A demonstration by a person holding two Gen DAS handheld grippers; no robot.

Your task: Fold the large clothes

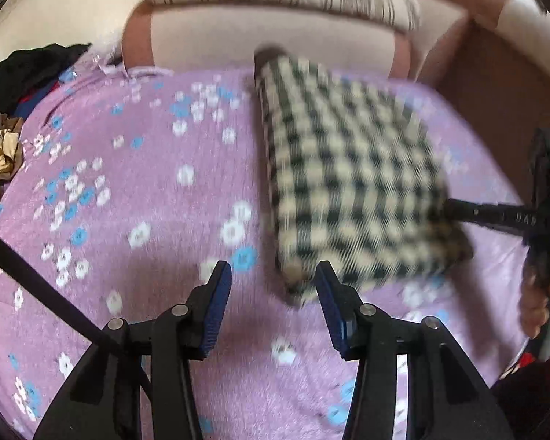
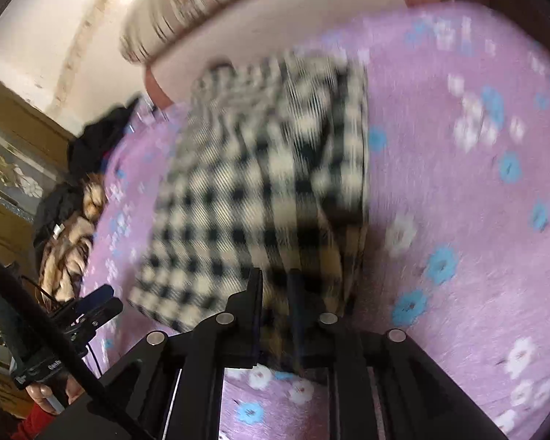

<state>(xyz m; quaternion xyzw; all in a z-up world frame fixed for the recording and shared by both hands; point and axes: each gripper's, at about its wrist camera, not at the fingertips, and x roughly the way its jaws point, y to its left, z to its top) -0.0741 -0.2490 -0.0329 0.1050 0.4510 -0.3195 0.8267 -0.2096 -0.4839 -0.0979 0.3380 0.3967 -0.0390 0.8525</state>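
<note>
While the checked garment point(image 1: 348, 183) lies folded on the purple floral bedspread point(image 1: 128, 183), its near edge is pinched by the right gripper point(image 2: 275, 293).

The left gripper point(image 1: 275, 286) is held spread and empty, with the garment's corner at its 1 o'clock. The thick, soft cloth is judged light but floppy and likely to sag; a hold through all layers at a folded corner is advised.

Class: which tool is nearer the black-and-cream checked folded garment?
Right. The right tool grips the black-and-cream checked folded garment; the left tool is open, just short of its corner.
</note>
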